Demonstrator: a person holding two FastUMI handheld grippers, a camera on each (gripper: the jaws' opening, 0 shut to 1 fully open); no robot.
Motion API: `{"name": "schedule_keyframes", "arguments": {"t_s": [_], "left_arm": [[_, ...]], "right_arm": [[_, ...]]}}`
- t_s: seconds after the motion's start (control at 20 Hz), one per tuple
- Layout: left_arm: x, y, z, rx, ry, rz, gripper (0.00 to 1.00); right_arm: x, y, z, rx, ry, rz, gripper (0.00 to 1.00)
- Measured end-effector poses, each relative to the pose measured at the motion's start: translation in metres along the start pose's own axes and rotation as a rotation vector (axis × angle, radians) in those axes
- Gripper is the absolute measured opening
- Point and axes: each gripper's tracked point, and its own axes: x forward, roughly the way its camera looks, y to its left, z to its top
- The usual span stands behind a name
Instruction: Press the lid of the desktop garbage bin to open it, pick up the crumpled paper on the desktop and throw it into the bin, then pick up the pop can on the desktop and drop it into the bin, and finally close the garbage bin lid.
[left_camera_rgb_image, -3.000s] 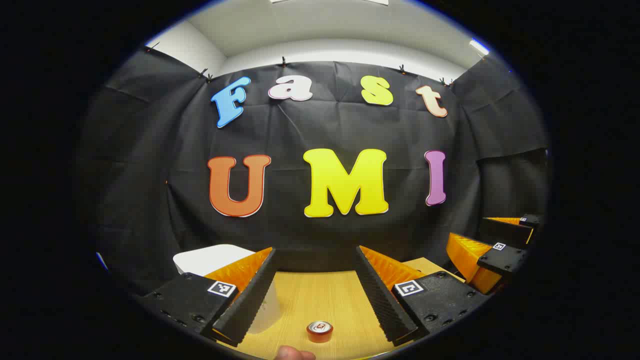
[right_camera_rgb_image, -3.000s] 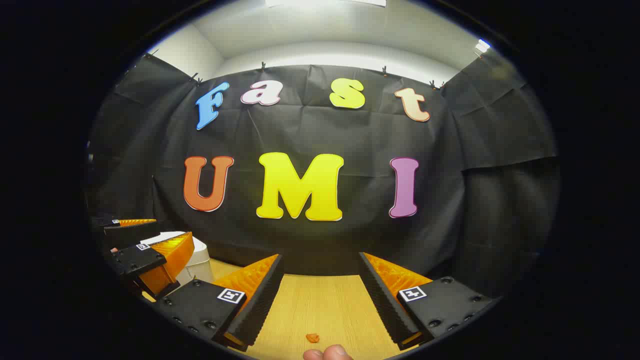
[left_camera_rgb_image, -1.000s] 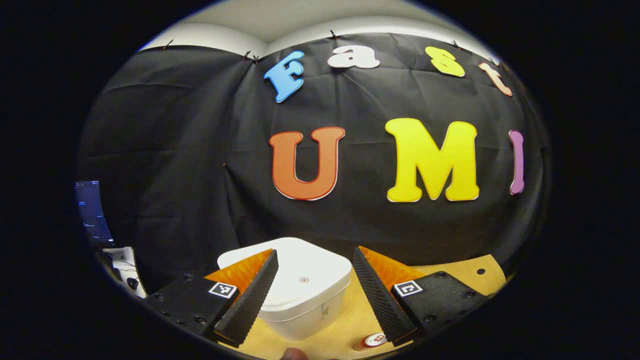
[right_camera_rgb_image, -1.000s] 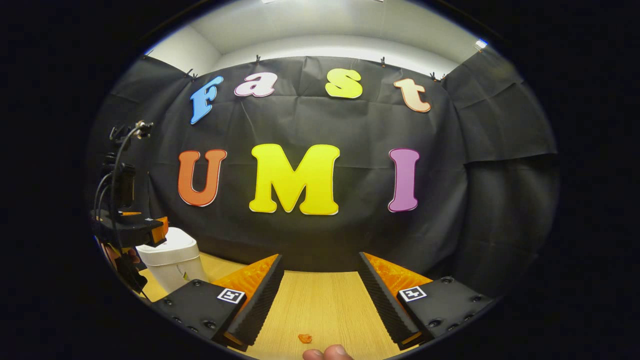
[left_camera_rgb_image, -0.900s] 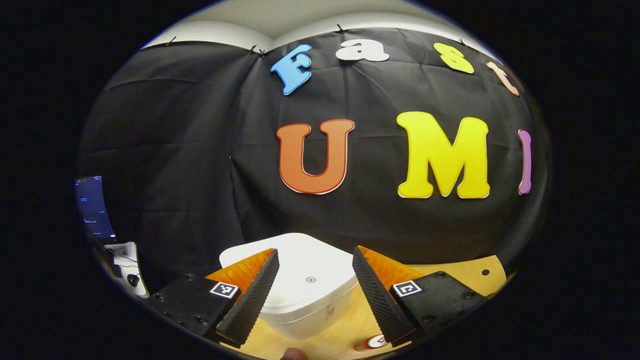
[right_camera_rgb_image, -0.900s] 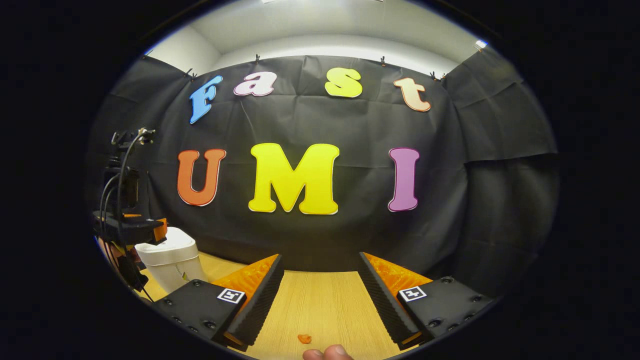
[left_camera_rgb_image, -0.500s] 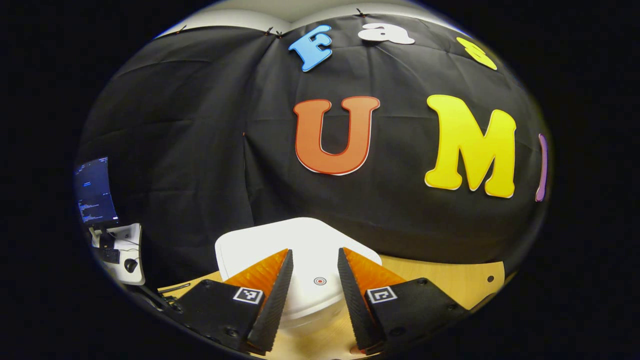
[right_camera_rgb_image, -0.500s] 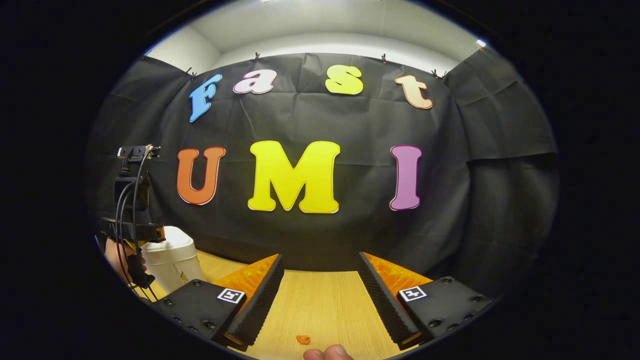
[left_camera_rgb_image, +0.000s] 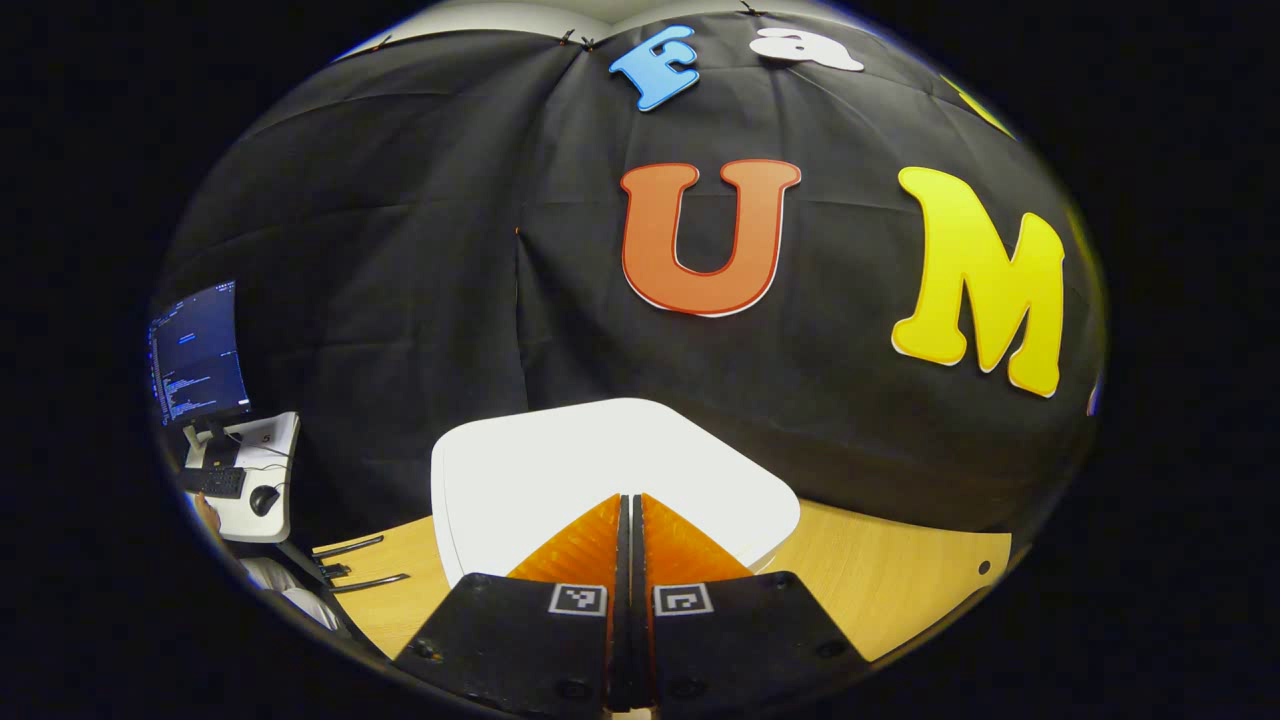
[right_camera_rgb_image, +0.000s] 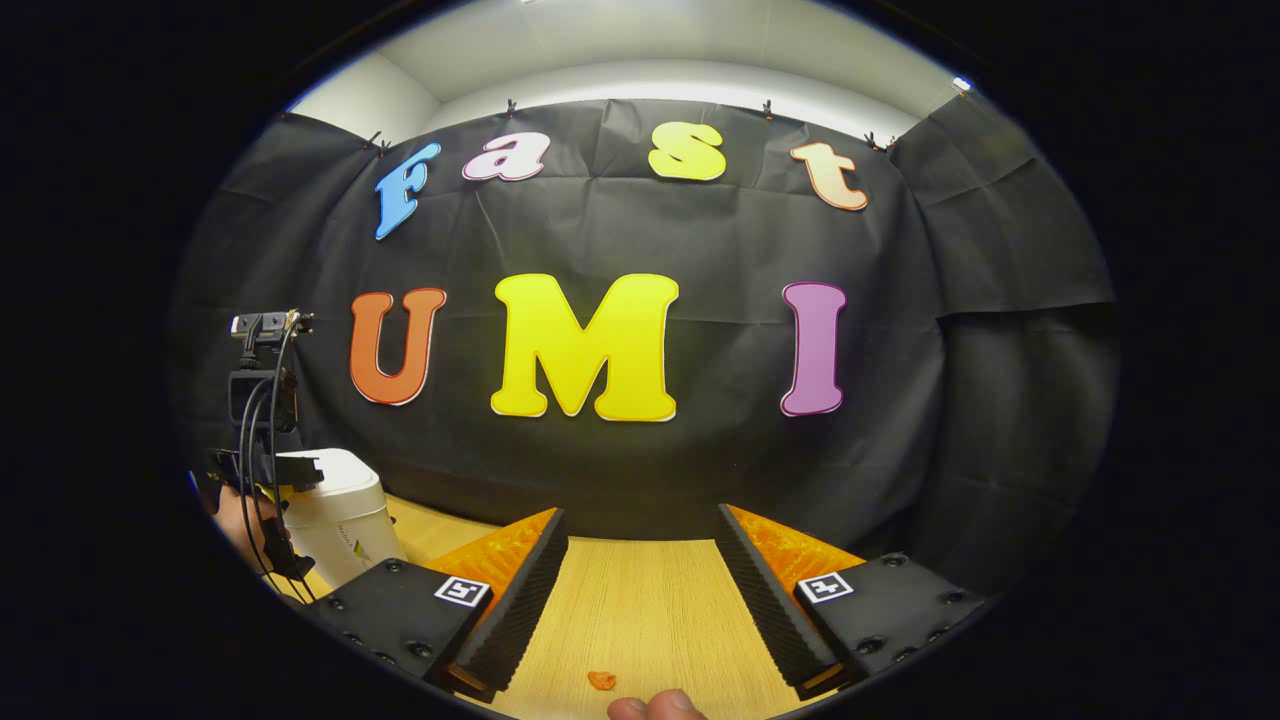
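Observation:
The white desktop bin (right_camera_rgb_image: 335, 515) stands at the table's left, its flat lid (left_camera_rgb_image: 560, 465) down. My left gripper (left_camera_rgb_image: 630, 497) is shut with nothing between its fingers, and its tips lie over the near middle of the lid; whether they touch it I cannot tell. In the right gripper view, the left gripper (right_camera_rgb_image: 298, 468) sits level with the bin's top, held by a hand (right_camera_rgb_image: 232, 520). My right gripper (right_camera_rgb_image: 640, 540) is open and empty above the wooden table (right_camera_rgb_image: 650, 610). A small orange crumpled scrap (right_camera_rgb_image: 601, 680) lies near the front edge between its fingers.
A fingertip (right_camera_rgb_image: 650, 708) pokes in at the bottom of the right gripper view. Left of the booth stand a lit monitor (left_camera_rgb_image: 195, 350) and a small white desk (left_camera_rgb_image: 245, 480) with a keyboard and mouse. The black cloth wall closes the table's back.
My left gripper swung left toward the bin, moved in over its lid, and shut its fingers. The pop can slid out of its view. The right gripper barely moved.

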Motion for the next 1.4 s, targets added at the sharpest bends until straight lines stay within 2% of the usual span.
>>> {"name": "schedule_keyframes", "arguments": {"t_s": [0.15,0.35,0.55,0.6,0.7,0.75,0.8,0.85,0.9,0.95,1.15,1.4], "left_arm": [[0.001,0.000,-0.002,0.082,-0.011,0.009,0.03],[0.002,0.000,-0.006,0.060,-0.018,-0.016,0.03],[0.001,0.001,0.008,0.128,-0.082,-0.015,0.04],[0.001,-0.003,0.008,0.128,-0.072,-0.038,0.03],[-0.002,-0.008,0.009,0.136,-0.067,-0.073,0.13],[-0.006,-0.006,0.015,0.143,-0.084,-0.076,0.23],[-0.009,-0.004,0.025,0.154,-0.115,-0.071,0.28],[-0.013,-0.005,0.035,0.169,-0.150,-0.075,0.40],[-0.018,-0.008,0.044,0.184,-0.176,-0.089,0.47],[-0.024,-0.013,0.052,0.194,-0.205,-0.108,0.61],[-0.046,-0.022,0.080,0.218,-0.296,-0.166,0.91],[-0.068,-0.025,0.100,0.219,-0.343,-0.209,0.95]], "right_arm": [[0.001,0.003,-0.006,0.002,0.010,0.005,0.95],[0.003,0.005,-0.013,0.011,0.027,0.011,0.95],[0.005,0.004,-0.012,0.008,0.017,0.005,0.95],[0.004,0.003,-0.012,0.012,0.017,0.003,0.95],[0.003,0.002,-0.010,0.020,0.013,-0.002,0.95],[0.002,0.001,-0.008,0.020,0.009,-0.006,0.95],[0.000,0.000,-0.007,0.018,0.005,-0.010,0.95],[-0.002,0.000,-0.005,0.018,0.000,-0.014,0.95],[-0.003,-0.001,-0.004,0.021,-0.002,-0.017,0.95],[-0.004,-0.001,-0.003,0.025,-0.004,-0.019,0.95],[-0.012,0.002,0.005,0.033,-0.025,-0.017,0.95],[-0.020,0.000,0.012,0.046,-0.047,-0.016,0.95]]}}
